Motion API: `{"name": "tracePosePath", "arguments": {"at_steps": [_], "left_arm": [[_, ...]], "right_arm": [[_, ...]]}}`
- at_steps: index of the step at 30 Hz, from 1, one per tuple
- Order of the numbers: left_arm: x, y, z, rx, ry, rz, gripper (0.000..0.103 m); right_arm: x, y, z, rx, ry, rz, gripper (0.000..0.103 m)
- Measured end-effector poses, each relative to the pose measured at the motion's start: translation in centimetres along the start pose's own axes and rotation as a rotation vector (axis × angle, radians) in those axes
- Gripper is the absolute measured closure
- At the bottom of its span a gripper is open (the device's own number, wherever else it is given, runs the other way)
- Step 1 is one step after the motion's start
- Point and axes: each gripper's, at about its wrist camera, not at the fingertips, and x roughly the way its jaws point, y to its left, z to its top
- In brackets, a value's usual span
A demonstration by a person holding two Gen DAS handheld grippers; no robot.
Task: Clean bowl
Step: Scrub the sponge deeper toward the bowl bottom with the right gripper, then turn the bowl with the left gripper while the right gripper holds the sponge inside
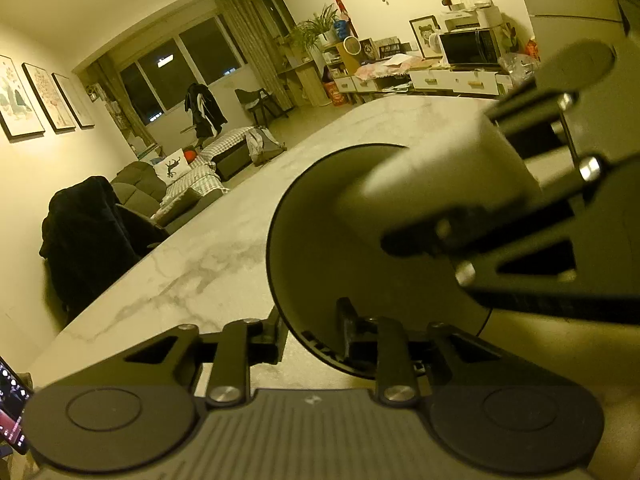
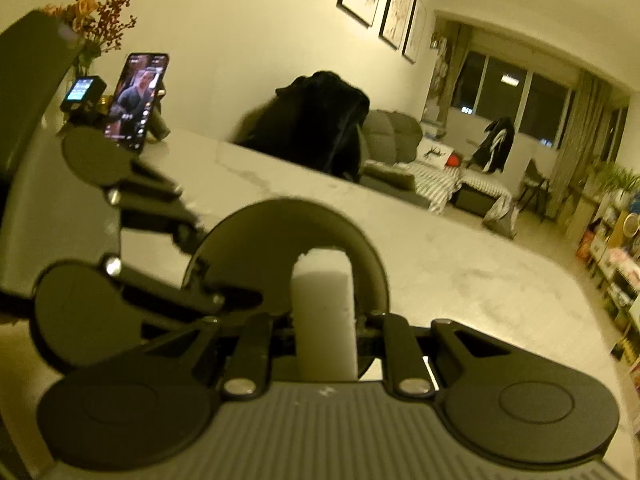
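Right fingers [image 2: 324, 326] clamp a white sponge [image 2: 324, 304]; left fingers [image 1: 310, 334] straddle the bowl's rim [image 1: 276, 256] on marble tabletop [image 1: 192, 264].

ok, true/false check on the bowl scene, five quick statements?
1. The right tool is shut on a white rectangular block. True.
2. The rim of the dark round bowl sits between the left tool's fingers. True.
3. The block is away from the bowl. False: its end reaches into the bowl.
4. The lit black phone lies flat. False: it stands propped up.
5. The table is bare wood. False: it is a pale marble-patterned tabletop.
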Motion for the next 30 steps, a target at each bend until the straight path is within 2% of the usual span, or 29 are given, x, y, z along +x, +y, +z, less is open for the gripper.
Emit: {"name": "tracePosePath", "arguments": {"at_steps": [11, 18, 21, 26, 30], "left_arm": [[0.3, 0.2, -0.2, -0.008, -0.003, -0.01, 0.074], [0.2, 0.2, -0.4, -0.015, -0.002, -0.014, 0.073], [0.3, 0.2, -0.4, -0.034, -0.003, -0.022, 0.072], [0.8, 0.9, -0.6, -0.219, 0.006, -0.095, 0.066], [0.8, 0.9, -0.4, -0.284, 0.006, -0.111, 0.063]], "right_arm": [[0.4, 0.5, -0.9, 0.032, 0.042, 0.039, 0.085], [0.1, 0.2, 0.2, -0.005, 0.006, -0.007, 0.085], [0.1, 0.1, 0.1, 0.0, 0.008, -0.002, 0.085], [0.4, -0.5, -0.8, 0.04, 0.032, 0.013, 0.086], [0.3, -1.2, -1.0, 0.073, 0.034, 0.025, 0.086]]}}
